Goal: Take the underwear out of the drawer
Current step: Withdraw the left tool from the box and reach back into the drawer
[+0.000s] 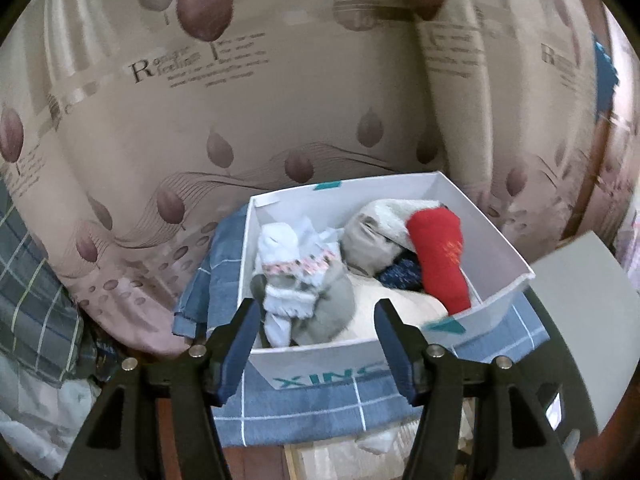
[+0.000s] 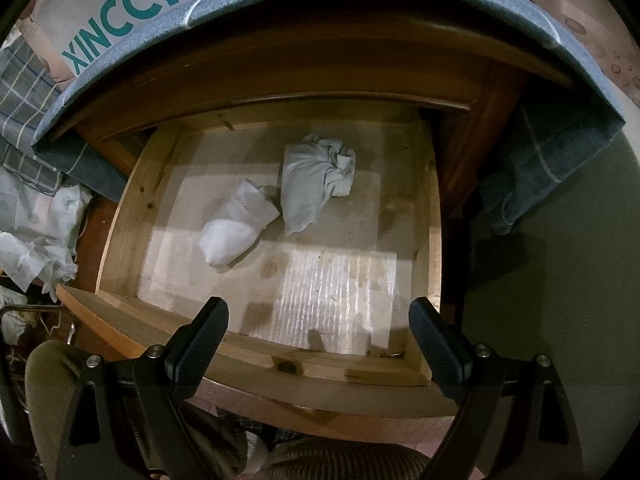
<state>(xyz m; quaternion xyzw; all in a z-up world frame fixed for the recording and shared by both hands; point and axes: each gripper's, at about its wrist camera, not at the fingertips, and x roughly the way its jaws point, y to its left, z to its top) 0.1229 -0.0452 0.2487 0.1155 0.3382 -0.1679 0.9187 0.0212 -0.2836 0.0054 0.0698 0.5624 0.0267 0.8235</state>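
- Left wrist view: nearest the camera the left gripper [image 1: 316, 340] hangs over the near wall of a white shoe box [image 1: 320, 364]. Its jaws stand partly apart with nothing between them, so this hand carries nothing.
- The box sits on a blue checked cloth [image 1: 312, 412] and is already stuffed with rolled clothes: a white bundle with a pink patterned band [image 1: 292, 268], a grey bundle [image 1: 364, 244] and a red sock [image 1: 440, 256], packed against one another.
- Behind the box hangs a beige curtain with a leaf print [image 1: 240, 100].
- Right wrist view: nearest the camera the right gripper [image 2: 320, 344] hovers above the front rail of the open wooden drawer [image 2: 124, 208]. Its jaws are spread wide and hold nothing.
- Two pieces of underwear lie on the drawer floor, well ahead of the jaws: a white rolled piece [image 2: 236, 232] to the left, and a pale grey crumpled piece [image 2: 316, 180] just beside it, the two touching or nearly so.
- The cabinet top above the drawer carries the same blue cloth and the shoe box, whose printed side shows at top left.
- Step in hand, as I judge it: a pause between picks, with the drawer not yet emptied.
- The next move calls for the right gripper to go forward and down to one piece, probably the white roll since it lies nearer, straddle it and close.
- Soft cloth may slip or drag its neighbour along, so the bite should take the bulk of the roll, not an edge.
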